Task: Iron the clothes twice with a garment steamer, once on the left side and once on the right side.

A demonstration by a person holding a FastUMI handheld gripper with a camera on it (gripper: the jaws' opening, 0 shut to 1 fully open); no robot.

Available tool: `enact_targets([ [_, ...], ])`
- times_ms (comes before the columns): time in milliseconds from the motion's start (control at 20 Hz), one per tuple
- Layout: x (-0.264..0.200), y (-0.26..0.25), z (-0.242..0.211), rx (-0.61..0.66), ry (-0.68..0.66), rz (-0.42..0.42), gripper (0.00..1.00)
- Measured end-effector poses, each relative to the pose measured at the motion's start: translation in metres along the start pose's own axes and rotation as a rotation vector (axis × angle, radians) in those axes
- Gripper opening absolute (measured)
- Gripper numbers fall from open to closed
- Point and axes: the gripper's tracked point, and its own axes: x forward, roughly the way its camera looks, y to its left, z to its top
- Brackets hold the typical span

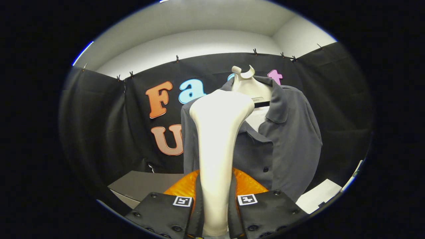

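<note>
A white garment steamer (217, 146) stands upright between my fingers, its handle clamped on both sides and its wide head up in front of the shirt's left chest. My gripper (215, 212) is shut on that handle. Beyond it a dark grey button shirt (289, 142) hangs on a white mannequin torso (247, 84), collar open, several buttons running down the placket. The steamer hides the middle of the shirt's left side.
An orange base (247, 186) lies just beyond my fingers, under the steamer. A grey table surface (142, 184) extends to the left of it. A white sheet (318, 196) lies to the right below the shirt's hem. The black cloth wall (99, 126) closes the back.
</note>
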Motion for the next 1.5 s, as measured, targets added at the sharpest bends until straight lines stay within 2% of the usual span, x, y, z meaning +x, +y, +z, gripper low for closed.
enact_targets([
  [700, 0.058, -0.025, -0.009, -0.014, -0.012, 0.039, 0.36],
  [1150, 0.057, -0.038, -0.035, -0.009, 0.008, 0.033, 0.36],
  [1500, 0.052, -0.052, -0.083, 0.008, 0.088, 0.008, 0.36],
])
